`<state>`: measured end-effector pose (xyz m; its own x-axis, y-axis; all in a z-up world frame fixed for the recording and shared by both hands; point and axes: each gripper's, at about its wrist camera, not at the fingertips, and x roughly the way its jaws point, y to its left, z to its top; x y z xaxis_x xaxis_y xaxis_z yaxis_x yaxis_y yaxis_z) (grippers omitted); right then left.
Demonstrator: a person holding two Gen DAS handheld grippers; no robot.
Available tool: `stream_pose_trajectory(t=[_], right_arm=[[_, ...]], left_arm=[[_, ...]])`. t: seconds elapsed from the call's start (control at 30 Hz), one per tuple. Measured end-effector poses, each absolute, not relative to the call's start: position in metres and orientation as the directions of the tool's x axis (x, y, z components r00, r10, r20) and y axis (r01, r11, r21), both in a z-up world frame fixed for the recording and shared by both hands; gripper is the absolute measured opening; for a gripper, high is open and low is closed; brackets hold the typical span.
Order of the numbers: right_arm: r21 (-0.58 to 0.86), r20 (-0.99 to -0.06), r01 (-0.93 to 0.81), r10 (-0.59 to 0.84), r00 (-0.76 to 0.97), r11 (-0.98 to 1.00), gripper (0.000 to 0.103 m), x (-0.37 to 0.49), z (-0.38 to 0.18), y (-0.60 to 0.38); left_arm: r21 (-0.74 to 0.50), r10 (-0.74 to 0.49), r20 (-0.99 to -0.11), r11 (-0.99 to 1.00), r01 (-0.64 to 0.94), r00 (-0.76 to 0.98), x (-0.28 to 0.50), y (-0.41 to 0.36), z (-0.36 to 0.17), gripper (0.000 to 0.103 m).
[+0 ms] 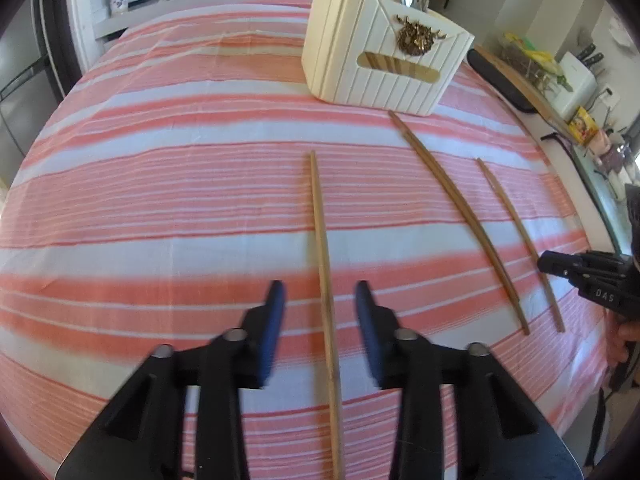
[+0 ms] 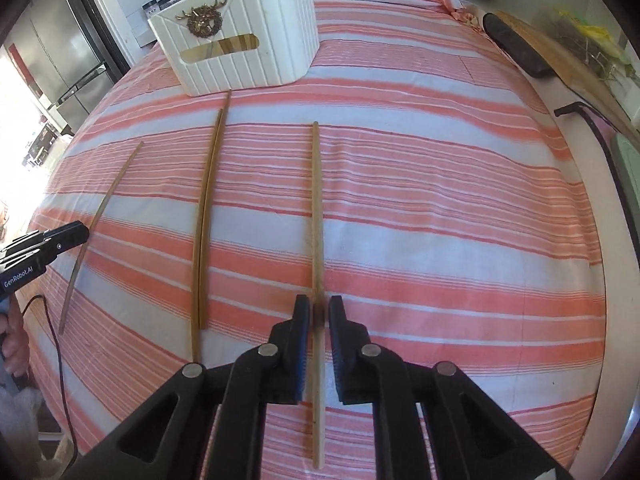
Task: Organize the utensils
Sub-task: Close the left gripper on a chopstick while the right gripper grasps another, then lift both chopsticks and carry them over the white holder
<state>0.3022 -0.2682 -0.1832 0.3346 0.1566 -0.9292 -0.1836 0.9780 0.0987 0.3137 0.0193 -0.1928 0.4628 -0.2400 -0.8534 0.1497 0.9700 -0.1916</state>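
Several wooden chopsticks lie on the striped cloth. In the left wrist view my left gripper is open, its jaws either side of one chopstick. A pair and a single chopstick lie to its right. In the right wrist view my right gripper has its jaws close around the right chopstick with small gaps showing; the pair and the left chopstick lie to its left. A white holder with chopsticks in it stands at the far side.
A pink and white striped cloth covers the table. A dark board and kitchen clutter lie along the right edge. A black cable runs at the right. A fridge stands at the far left.
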Motion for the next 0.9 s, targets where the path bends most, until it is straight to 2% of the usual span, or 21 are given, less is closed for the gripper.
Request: stream_pose_trajectory(t=[0.03,0.17,0.37,0.47,0.5,0.53,0.6,0.63,0.77,0.9], right_arm=[[0.116,-0.930,-0.195,0.176,0.323,0.974,0.019,0.305,-0.180,-0.270],[0.142,-0.929,-0.233,0.211,0.303,0.962,0.034,0.327,-0.171,-0.267],[0.054,-0.952,-0.300,0.140,0.273,0.953,0.035,0.370,-0.190,-0.239],[0.017,-0.944,-0.312,0.118,0.309,0.950,0.035,0.387,-0.191,-0.230],[0.031,-0.943,-0.304,0.128,0.307,0.952,0.035,0.394,-0.192,-0.230],[0.046,-0.943,-0.295,0.139,0.302,0.954,0.034,0.400,-0.193,-0.230],[0.049,-0.938,-0.272,0.137,0.317,0.961,0.011,0.409,-0.192,-0.231],[0.053,-0.937,-0.265,0.139,0.320,0.963,0.006,0.412,-0.192,-0.233],[0.107,-0.907,-0.230,0.189,0.376,0.967,0.006,0.412,-0.180,-0.242],[0.181,-0.820,-0.256,0.290,0.494,0.949,0.006,0.386,-0.129,-0.251]], left_arm=[[-0.202,-0.258,-0.851,0.965,0.168,0.457,0.319,0.021,-0.189,0.075],[-0.149,-0.239,-0.866,0.962,0.231,0.438,0.344,0.012,-0.184,0.075],[-0.099,-0.198,-0.902,0.959,0.265,0.383,0.373,-0.005,-0.198,0.069],[-0.074,-0.162,-0.924,0.965,0.253,0.348,0.388,-0.011,-0.208,0.058],[-0.061,-0.145,-0.930,0.967,0.246,0.339,0.392,-0.013,-0.210,0.050],[-0.034,-0.124,-0.927,0.968,0.249,0.355,0.394,-0.016,-0.210,0.034],[-0.029,-0.125,-0.926,0.965,0.262,0.356,0.397,-0.021,-0.208,0.007],[-0.059,-0.150,-0.925,0.964,0.259,0.348,0.398,-0.020,-0.208,0.005],[-0.074,-0.180,-0.892,0.963,0.260,0.414,0.388,-0.018,-0.191,0.004],[-0.133,-0.256,-0.818,0.956,0.263,0.515,0.359,-0.003,-0.144,0.004]])
